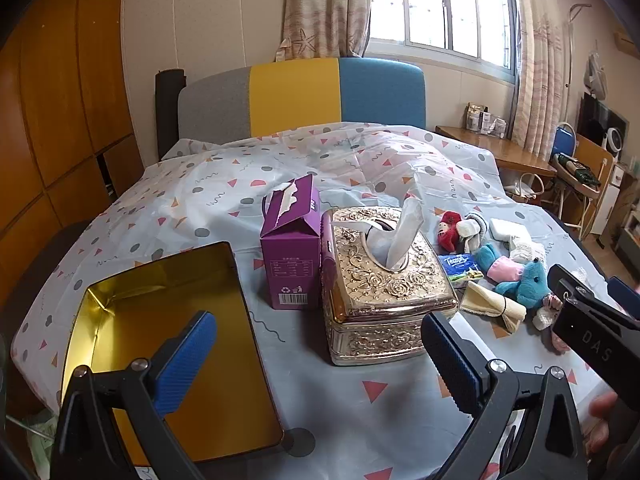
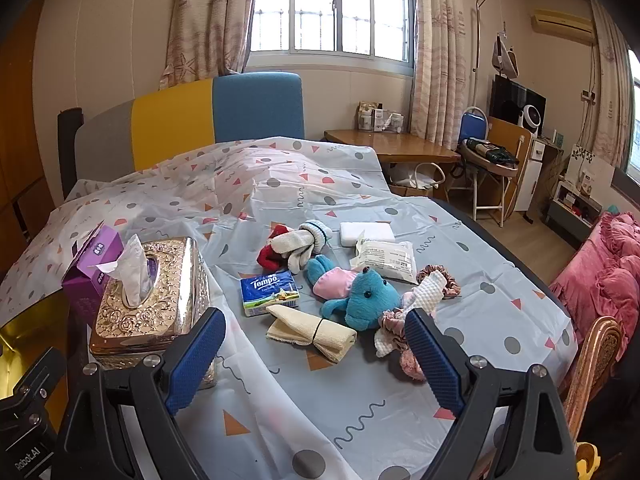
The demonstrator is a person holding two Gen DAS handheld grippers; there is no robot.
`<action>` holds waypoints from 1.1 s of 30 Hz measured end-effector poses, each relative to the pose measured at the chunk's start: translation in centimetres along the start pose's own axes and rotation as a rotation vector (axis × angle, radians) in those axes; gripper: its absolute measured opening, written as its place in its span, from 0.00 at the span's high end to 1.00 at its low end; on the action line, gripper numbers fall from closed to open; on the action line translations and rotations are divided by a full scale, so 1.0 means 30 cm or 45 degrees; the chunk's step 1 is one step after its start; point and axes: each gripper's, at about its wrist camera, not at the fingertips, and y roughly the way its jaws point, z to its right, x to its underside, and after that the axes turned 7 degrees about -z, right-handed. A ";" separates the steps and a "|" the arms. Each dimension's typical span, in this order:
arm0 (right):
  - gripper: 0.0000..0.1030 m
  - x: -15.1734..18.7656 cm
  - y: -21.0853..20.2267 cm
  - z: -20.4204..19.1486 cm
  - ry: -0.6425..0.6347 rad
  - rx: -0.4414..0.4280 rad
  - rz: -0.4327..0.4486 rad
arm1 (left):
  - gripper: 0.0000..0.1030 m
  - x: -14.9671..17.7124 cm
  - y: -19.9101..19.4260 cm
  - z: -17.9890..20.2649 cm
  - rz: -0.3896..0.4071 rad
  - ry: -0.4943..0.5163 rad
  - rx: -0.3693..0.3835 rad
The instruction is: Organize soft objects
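Both the left gripper and the right gripper hover over the patterned tablecloth with jaws spread fully wide and nothing between them. The soft things lie in a loose cluster to the right of the ornate gold tissue box: a blue plush toy, a rolled cream cloth, a Tempo tissue pack, white gloves and scrunchies. An open gold-lined tin sits left of the purple carton.

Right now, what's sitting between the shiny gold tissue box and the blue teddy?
In the right wrist view, a Tempo tissue pack lies between the gold tissue box and the blue teddy.
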 end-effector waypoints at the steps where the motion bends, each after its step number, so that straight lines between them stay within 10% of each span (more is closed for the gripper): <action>1: 0.10 0.000 -0.002 -0.004 -0.002 0.001 0.004 | 0.00 -0.002 0.000 -0.002 -0.001 -0.001 0.000; 33: 0.10 -0.005 0.008 0.022 0.023 0.015 0.006 | 0.00 0.014 -0.003 -0.007 -0.004 0.011 -0.009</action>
